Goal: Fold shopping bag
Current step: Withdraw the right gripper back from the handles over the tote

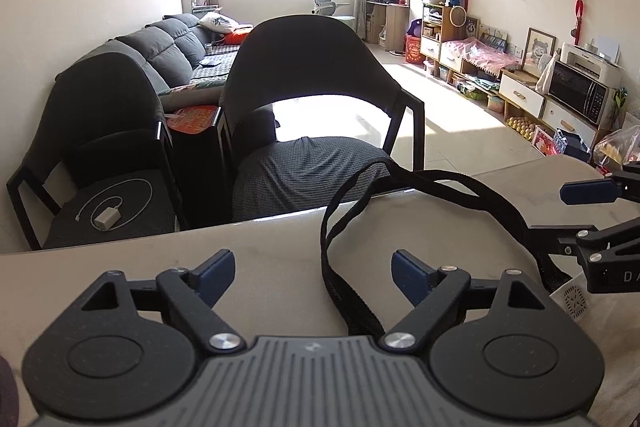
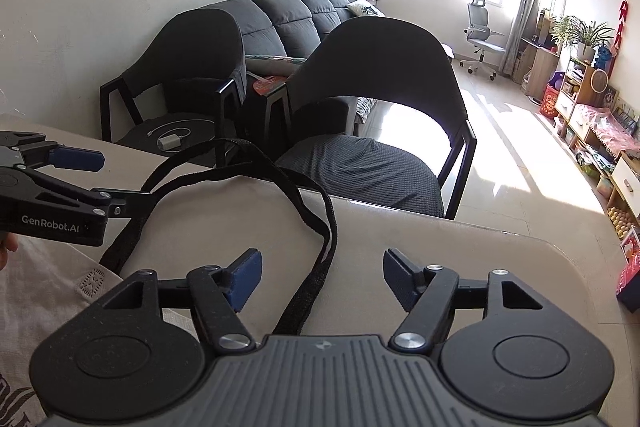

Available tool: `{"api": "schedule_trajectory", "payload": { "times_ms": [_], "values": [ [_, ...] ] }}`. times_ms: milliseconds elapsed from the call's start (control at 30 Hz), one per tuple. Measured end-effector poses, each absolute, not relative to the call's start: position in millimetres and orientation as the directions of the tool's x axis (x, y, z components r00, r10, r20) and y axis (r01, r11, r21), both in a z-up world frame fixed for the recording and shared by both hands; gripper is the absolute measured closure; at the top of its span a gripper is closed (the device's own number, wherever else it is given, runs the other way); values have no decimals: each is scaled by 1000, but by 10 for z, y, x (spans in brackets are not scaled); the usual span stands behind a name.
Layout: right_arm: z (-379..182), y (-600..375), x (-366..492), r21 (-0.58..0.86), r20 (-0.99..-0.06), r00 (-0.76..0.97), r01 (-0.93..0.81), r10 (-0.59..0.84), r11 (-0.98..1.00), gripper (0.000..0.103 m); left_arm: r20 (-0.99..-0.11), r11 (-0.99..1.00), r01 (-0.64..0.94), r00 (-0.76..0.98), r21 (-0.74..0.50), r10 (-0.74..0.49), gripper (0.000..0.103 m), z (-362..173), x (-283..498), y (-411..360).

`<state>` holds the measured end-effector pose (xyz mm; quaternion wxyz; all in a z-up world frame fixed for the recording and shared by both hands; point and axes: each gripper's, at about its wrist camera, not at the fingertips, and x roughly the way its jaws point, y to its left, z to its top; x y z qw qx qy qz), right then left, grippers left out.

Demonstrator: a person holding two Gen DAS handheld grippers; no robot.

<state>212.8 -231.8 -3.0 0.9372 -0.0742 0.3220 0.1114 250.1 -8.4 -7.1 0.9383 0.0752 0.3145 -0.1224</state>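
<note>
Right now I have both tools spread wide and carrying nothing. My left hand-held gripper (image 1: 313, 269) fills the lower middle of its own view, blue pads well apart, with one black strap passing between them but not pinched. My right hand-held gripper (image 2: 322, 273) stands the same way in the lower middle of its view, a strap running up through the gap, untouched by either pad as far as I can see.

The shopping bag (image 2: 48, 291) lies flat on the tabletop (image 1: 260, 263). Its pale cloth body shows only at the lower left of the right view and the lower right of the left view; how far it is already folded I cannot tell. Its black handles (image 1: 332, 227) loop out towards the far table edge, one arc reaching just over it.

I judge the bag light, soft and limp. The cloth will sag and crease wherever I lift it, and the webbing straps will flop and trail instead of holding shape. They look textured, so slipping should be little trouble. I would pinch the cloth at an edge or corner, one tool on each side, and lay the straps inward onto the body first, so they do not hang off the edge and drag.
</note>
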Motion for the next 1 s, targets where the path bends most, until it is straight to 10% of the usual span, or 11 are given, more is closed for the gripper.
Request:
{"api": "schedule_trajectory", "payload": {
  "times_ms": [1000],
  "values": [
    [347, -2154, 609, -124, -610, 782, -252, 126, 960, 15, -571, 921, 351, 796, 168, -199, 8, 439, 850, 121]
  ]
}}
